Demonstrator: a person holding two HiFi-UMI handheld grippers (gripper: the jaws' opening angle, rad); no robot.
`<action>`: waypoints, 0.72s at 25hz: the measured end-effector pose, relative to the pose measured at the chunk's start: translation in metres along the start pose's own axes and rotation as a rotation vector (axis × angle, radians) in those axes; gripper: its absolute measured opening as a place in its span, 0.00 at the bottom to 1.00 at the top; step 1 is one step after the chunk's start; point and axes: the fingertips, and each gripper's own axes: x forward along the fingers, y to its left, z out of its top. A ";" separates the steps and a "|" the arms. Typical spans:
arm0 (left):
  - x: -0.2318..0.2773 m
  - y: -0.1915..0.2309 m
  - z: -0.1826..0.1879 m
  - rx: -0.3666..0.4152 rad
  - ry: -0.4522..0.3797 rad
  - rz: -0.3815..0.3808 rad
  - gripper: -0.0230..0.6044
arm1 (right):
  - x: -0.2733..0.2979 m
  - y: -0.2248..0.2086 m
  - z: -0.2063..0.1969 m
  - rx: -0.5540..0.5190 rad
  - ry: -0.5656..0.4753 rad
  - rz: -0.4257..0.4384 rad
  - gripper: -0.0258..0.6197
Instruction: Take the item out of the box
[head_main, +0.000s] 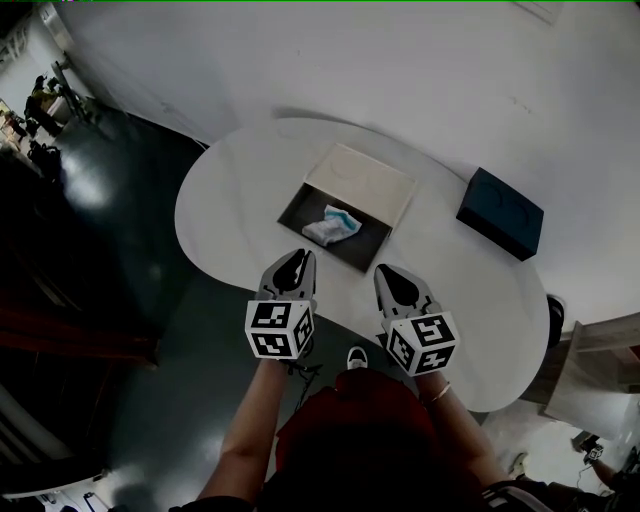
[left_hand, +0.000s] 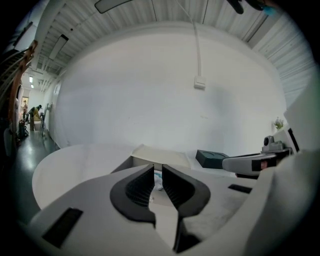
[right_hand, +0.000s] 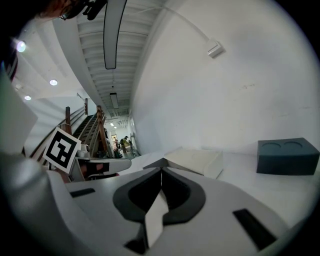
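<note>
Rounded white table (head_main: 230, 200) bears shallow dark box (head_main: 300, 213) (crumpled item (head_main: 332, 225) inside).

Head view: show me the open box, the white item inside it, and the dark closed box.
open box (head_main: 366, 244), head view, bare dark floor.
white item (head_main: 332, 226), head view, its middle.
dark closed box (head_main: 500, 212), head view, top face.

I hold both grippers over the near edge of the white bench (head_main: 230, 210), left gripper (head_main: 296, 258) and right gripper (head_main: 388, 272), each with its fingers drawn together. Just beyond the left fingers lies the open box (head_main: 300, 212), with a crumpled white-and-teal packet (head_main: 332, 225) in its dark tray and the pale lid (head_main: 362, 180) against its far side. Well beyond the right fingers sits a dark closed box (head_main: 500, 212).
</note>
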 end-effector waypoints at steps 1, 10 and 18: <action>0.003 0.000 0.000 0.007 0.008 0.000 0.08 | 0.001 -0.001 0.000 0.000 0.003 0.000 0.06; 0.032 -0.002 -0.002 0.076 0.078 -0.021 0.14 | 0.014 -0.017 -0.003 0.020 0.022 0.004 0.06; 0.055 0.000 -0.007 0.150 0.154 -0.025 0.24 | 0.025 -0.027 -0.006 0.033 0.037 0.014 0.06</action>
